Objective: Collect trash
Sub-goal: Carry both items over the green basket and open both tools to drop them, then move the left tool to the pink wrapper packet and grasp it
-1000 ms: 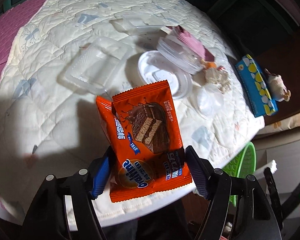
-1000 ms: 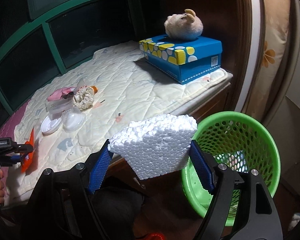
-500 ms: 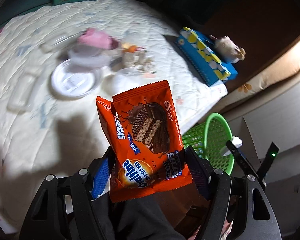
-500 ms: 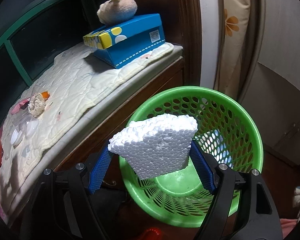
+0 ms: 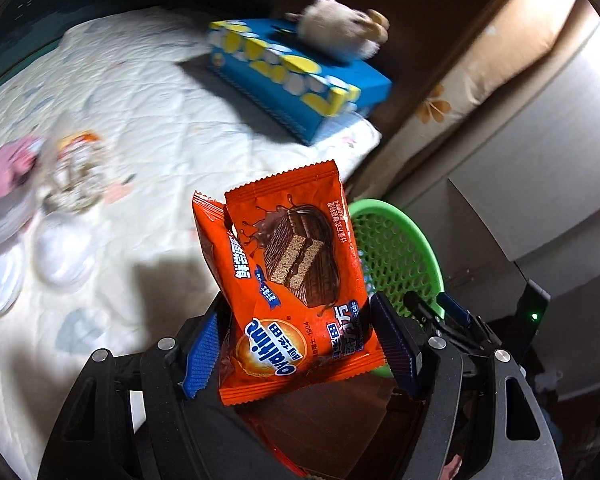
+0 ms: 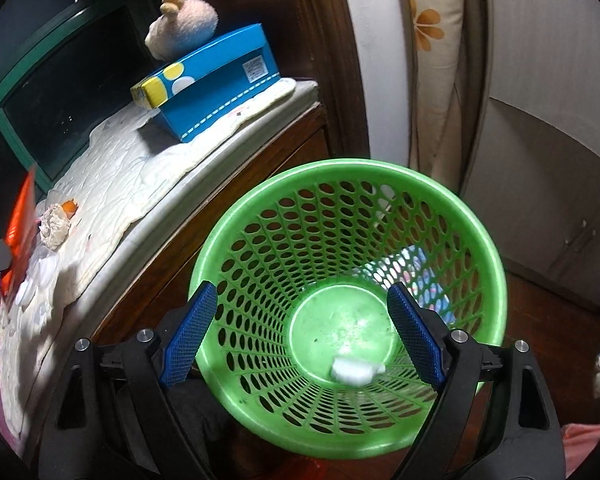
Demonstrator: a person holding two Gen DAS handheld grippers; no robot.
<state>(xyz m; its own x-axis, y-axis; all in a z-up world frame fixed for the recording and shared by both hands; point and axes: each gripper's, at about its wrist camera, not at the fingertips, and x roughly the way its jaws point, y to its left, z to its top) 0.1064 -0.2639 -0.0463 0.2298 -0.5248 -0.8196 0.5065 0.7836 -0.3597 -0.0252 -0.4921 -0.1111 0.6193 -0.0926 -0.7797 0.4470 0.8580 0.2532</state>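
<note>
A quilted bench [image 5: 148, 128] stands beside the green basket [image 6: 476, 240]. The right gripper [image 6: 300, 332], jaws just opened and empty, hangs over it; the foam chunk [image 6: 354, 372] lies inside. The left gripper [image 5: 296, 344] clamps two orange wrappers [image 5: 296, 280]: best released right over the rim

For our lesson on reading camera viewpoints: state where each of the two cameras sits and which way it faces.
Left wrist: on the left tool, angled down at the quilt; its blue pads clamp orange snack packets.
Right wrist: on the right tool, looking down into the green basket; its jaws have just opened, foam piece below.
Shared: basket, blue box, plush toy.
</note>
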